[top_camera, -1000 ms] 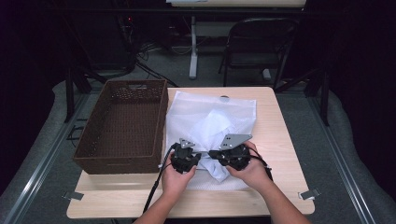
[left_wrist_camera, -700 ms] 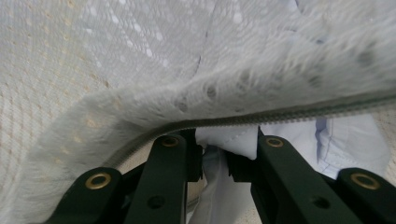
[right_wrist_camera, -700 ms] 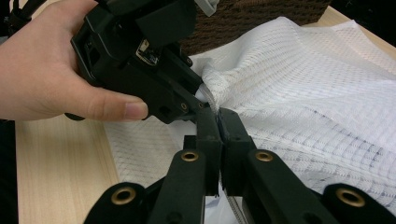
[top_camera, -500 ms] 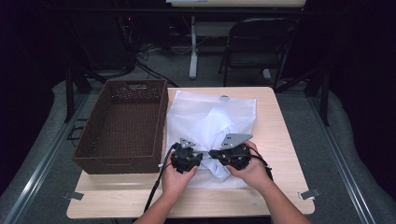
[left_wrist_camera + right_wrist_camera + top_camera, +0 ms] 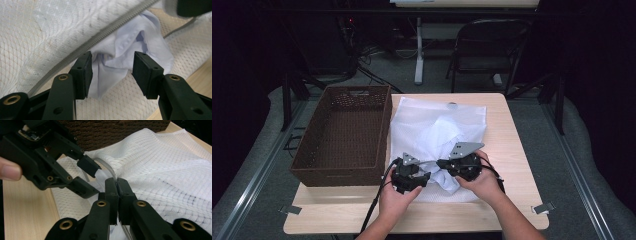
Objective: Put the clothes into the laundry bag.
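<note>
Left gripper (image 5: 111,71): jaws apart and just been opening; a fold of pale garment (image 5: 125,55) lies between the pads, not pinched.
Right gripper (image 5: 116,185): clenched on the zip edge (image 5: 110,171) of the mesh laundry bag (image 5: 160,170), holding the mouth up.
Garment: soft white cloth, poking out of the bag's mouth at the near end, between the two grippers.
Mesh laundry bag: spread flat on the wooden table (image 5: 512,130), just beside the brown wicker basket (image 5: 344,132), its near end bunched under the tools.
Handling: both look light and limp; the cloth will crumple and slide, and the netting sags wherever it is not held.
Where to hold: probably a thick bunched fold of the garment, and the stiffer zip tape for the bag.
</note>
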`<control>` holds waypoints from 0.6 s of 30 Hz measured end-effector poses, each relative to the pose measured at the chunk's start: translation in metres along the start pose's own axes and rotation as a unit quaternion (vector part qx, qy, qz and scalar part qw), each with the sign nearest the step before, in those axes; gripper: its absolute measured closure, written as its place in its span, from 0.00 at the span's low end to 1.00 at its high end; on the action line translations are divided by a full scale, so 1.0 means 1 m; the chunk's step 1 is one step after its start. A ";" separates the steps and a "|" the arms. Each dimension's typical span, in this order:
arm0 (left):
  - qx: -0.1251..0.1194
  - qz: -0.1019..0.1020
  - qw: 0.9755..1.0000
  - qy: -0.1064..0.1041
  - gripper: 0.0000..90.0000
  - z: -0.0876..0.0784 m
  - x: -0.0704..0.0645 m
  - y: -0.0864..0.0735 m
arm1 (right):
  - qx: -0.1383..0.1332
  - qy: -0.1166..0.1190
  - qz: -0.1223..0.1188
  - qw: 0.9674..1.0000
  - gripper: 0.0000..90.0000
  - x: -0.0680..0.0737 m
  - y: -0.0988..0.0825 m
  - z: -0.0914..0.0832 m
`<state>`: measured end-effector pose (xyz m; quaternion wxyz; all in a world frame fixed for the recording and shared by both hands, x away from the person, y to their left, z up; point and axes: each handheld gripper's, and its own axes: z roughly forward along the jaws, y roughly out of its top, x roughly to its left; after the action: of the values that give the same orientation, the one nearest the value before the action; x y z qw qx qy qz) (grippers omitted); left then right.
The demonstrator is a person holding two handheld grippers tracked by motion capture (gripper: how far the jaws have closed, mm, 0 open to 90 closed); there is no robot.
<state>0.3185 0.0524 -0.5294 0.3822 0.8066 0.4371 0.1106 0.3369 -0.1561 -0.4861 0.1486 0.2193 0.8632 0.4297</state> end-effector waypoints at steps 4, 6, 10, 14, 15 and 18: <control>-0.006 0.014 1.000 -0.007 0.61 -0.006 -0.009 -0.003 | -0.002 0.000 0.001 1.000 0.98 -0.001 0.000 -0.001; -0.009 0.018 1.000 -0.015 0.59 -0.008 -0.015 -0.003 | -0.003 0.000 0.003 1.000 0.98 -0.002 0.000 -0.002; -0.011 0.020 0.999 -0.042 0.58 -0.009 -0.022 -0.003 | -0.004 0.000 0.003 1.000 0.98 -0.003 -0.001 -0.002; -0.020 0.024 0.999 -0.043 0.58 -0.006 -0.027 -0.004 | -0.006 -0.001 0.005 1.000 0.98 -0.004 0.000 -0.004; -0.019 0.029 0.999 -0.041 0.57 -0.004 -0.028 -0.004 | -0.007 -0.002 0.005 1.000 0.98 -0.004 0.000 -0.004; -0.036 0.044 0.998 -0.025 0.56 0.000 -0.030 -0.005 | -0.007 -0.002 0.008 1.000 0.98 -0.005 0.000 -0.005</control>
<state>0.2978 0.0302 -0.5283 0.4163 0.8135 0.3871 0.1227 0.3390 -0.1623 -0.4832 0.1488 0.2260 0.8580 0.4366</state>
